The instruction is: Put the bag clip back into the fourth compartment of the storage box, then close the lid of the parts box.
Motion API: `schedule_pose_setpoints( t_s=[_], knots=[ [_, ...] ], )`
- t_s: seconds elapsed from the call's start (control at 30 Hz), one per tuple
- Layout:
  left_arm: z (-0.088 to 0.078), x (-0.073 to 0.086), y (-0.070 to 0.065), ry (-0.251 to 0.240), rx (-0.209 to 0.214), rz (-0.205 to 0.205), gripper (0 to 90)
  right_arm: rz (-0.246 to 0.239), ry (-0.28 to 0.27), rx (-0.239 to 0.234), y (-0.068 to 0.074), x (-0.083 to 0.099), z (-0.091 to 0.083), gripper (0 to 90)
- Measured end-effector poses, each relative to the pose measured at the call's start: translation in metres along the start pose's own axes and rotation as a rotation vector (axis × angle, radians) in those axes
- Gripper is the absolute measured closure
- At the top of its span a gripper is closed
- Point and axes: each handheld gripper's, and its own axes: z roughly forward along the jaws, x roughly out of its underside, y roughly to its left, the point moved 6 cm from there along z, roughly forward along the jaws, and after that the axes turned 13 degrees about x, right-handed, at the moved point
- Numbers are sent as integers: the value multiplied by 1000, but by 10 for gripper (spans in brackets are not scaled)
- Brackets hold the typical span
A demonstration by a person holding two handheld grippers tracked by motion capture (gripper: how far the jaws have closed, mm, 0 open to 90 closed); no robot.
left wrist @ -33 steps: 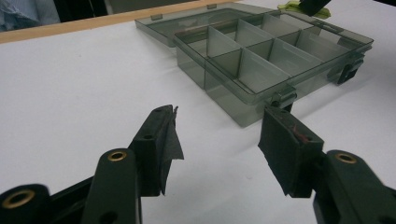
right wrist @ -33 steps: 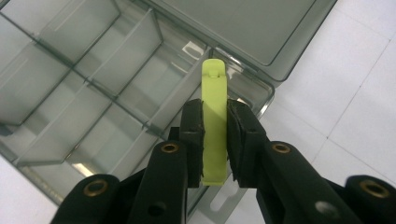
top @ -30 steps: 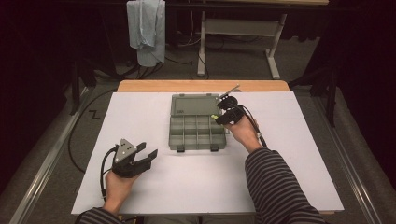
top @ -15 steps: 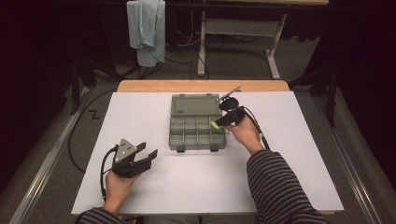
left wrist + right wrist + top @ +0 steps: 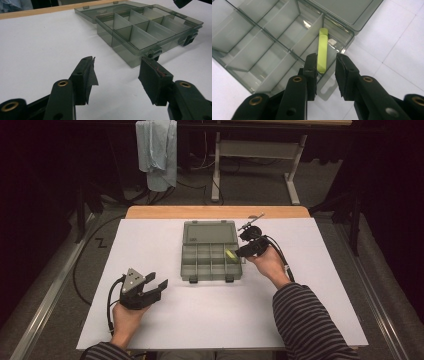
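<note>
The right gripper (image 5: 325,66) has just been opening its jaws, and the yellow-green stick (image 5: 322,50) leans loose between them, its far end resting in a corner compartment of the clear organizer box (image 5: 259,37). The box lid (image 5: 209,231) lies flat open behind on the white table (image 5: 200,320). The left gripper (image 5: 116,75) sits well apart, jaws wide and empty; the stick's near end is hidden by a jaw.

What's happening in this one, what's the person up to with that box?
A person is putting a yellow-green stick into an open compartment box on the white table. The right gripper hangs over the box's right-hand compartments; its jaws have just been opening, with a gap beside the stick, which lies between them. The left gripper rests open near the box, holding nothing.
</note>
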Motion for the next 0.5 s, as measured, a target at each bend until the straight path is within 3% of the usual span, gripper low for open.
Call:
schedule_pose_setpoints(
  t_s=[0.13, 0.5],
  knots=[
    [1, 0, -2, 10, 1, 12, 451, 4, -10, -1, -3, 7, -2, 722],
    [-1, 1, 1, -1, 3, -4, 451, 47, -18, -49, -3, 23, -4, 705]
  ],
)
